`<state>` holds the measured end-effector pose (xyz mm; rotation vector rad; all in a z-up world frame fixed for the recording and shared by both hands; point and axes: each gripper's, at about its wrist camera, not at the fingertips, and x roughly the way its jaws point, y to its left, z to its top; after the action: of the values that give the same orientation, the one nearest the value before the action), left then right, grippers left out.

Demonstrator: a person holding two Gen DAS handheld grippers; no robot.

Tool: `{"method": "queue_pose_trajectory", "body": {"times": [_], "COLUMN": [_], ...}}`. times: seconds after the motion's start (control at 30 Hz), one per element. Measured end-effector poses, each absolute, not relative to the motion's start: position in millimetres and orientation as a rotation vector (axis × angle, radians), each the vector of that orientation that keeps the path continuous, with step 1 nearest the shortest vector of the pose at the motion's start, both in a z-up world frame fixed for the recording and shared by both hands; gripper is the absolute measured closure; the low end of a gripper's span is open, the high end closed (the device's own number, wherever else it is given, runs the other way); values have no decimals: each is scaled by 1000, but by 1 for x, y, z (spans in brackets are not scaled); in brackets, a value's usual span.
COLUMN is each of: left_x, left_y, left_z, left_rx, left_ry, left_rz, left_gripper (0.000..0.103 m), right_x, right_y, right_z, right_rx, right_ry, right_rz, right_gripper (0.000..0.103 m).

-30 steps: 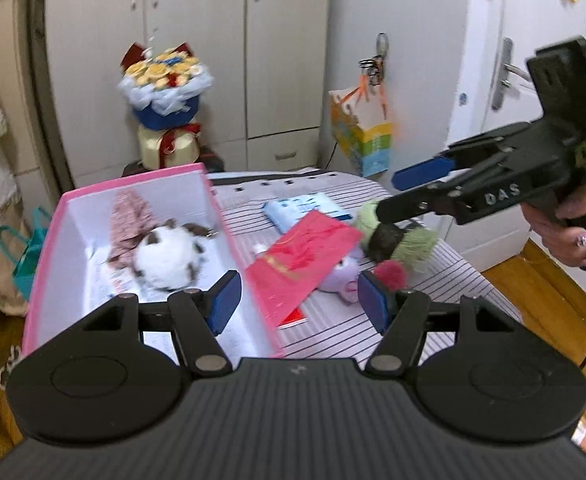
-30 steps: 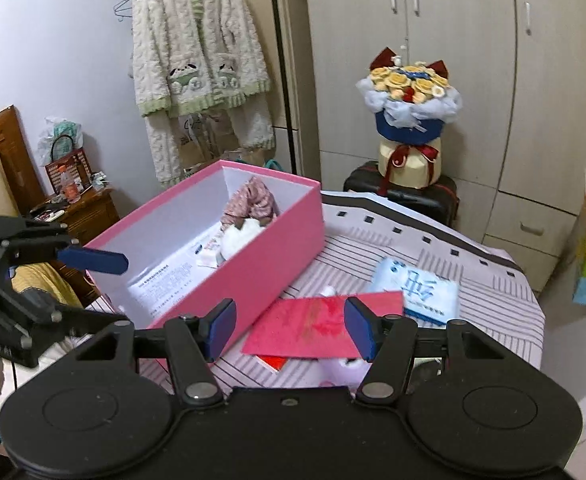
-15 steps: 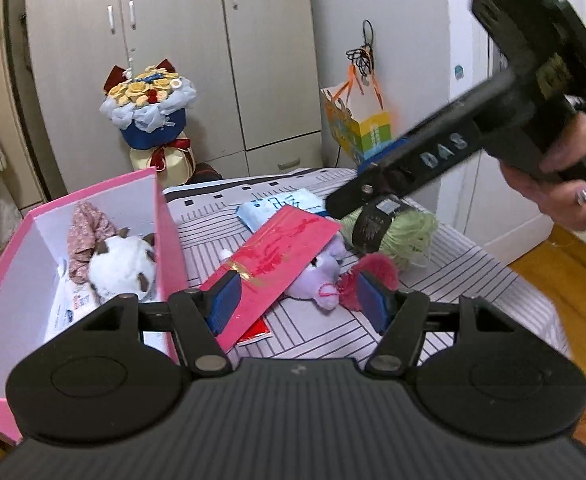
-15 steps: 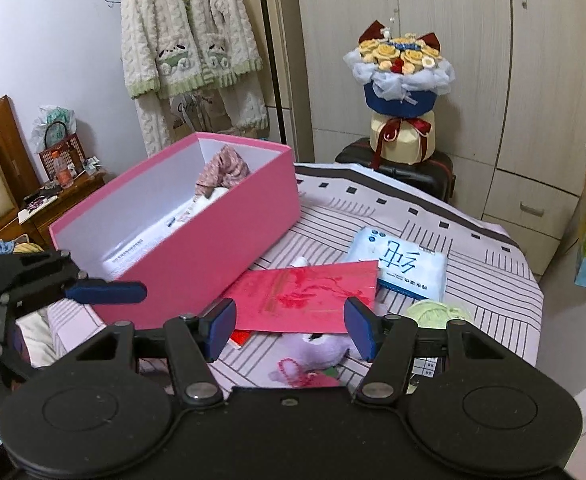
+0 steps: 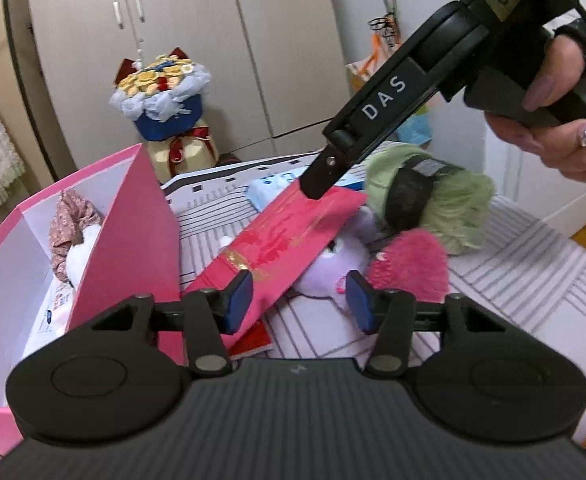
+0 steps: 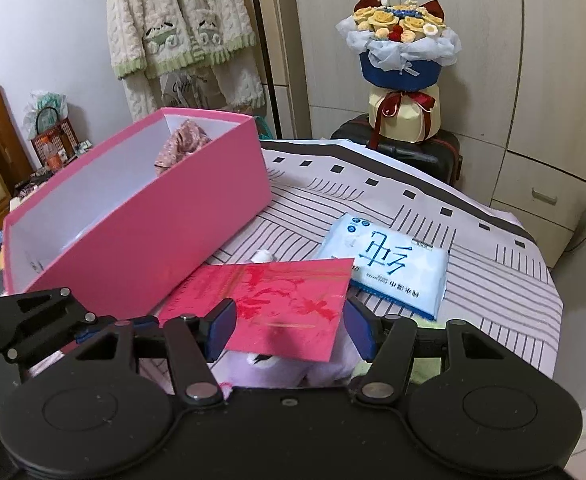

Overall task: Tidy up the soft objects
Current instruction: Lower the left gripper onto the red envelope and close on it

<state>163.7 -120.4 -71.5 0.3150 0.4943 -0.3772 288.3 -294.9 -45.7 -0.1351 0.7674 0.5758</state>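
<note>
A purple plush toy (image 5: 335, 262) lies on the striped table, half under a red envelope (image 5: 289, 236). A pink fluffy ball (image 5: 411, 264) and a green fluffy yarn skein (image 5: 449, 208) lie beside it. A pink box (image 5: 133, 216) at the left holds a white plush (image 5: 79, 256) and a floral fabric piece (image 5: 73, 216). My left gripper (image 5: 299, 300) is open, close in front of the purple plush. My right gripper (image 6: 289, 330) is open over the red envelope (image 6: 277, 300), with the purple plush (image 6: 269, 368) below it.
A blue tissue pack (image 6: 393, 264) lies on the table behind the envelope. A flower bouquet (image 6: 403, 64) stands on a dark suitcase beyond the table. Wardrobe doors are behind, a cardigan (image 6: 173, 28) hangs at the left. The table edge drops off at the right.
Both grippers have moved in and down toward the purple plush and red envelope. The right gripper now reaches over the envelope. The toys appear larger and closer.
</note>
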Motion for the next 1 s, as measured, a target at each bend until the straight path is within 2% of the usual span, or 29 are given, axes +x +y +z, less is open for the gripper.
{"method": "queue_pose_trajectory", "body": {"times": [0.8,0.9,0.97,1.0], "left_x": [199,202,206,206], "left_y": [-141,-139,-137,-137], "left_z": [-106,-105,-105,-105], "left_rx": [400,376,365,367], "left_ry": [500,507,513,509], "left_rz": [-221,-216,-210,-203], "left_gripper": [53,58,67,70], "right_x": [341,346,346,345], "right_y": [-299,-297,-296,-295], "right_z": [-78,-82,-82,-82], "right_rx": [-59,-56,-47,-47], "right_ry": [881,897,894,887], "right_rz": [579,585,591,594], "right_gripper": [39,39,47,61]}}
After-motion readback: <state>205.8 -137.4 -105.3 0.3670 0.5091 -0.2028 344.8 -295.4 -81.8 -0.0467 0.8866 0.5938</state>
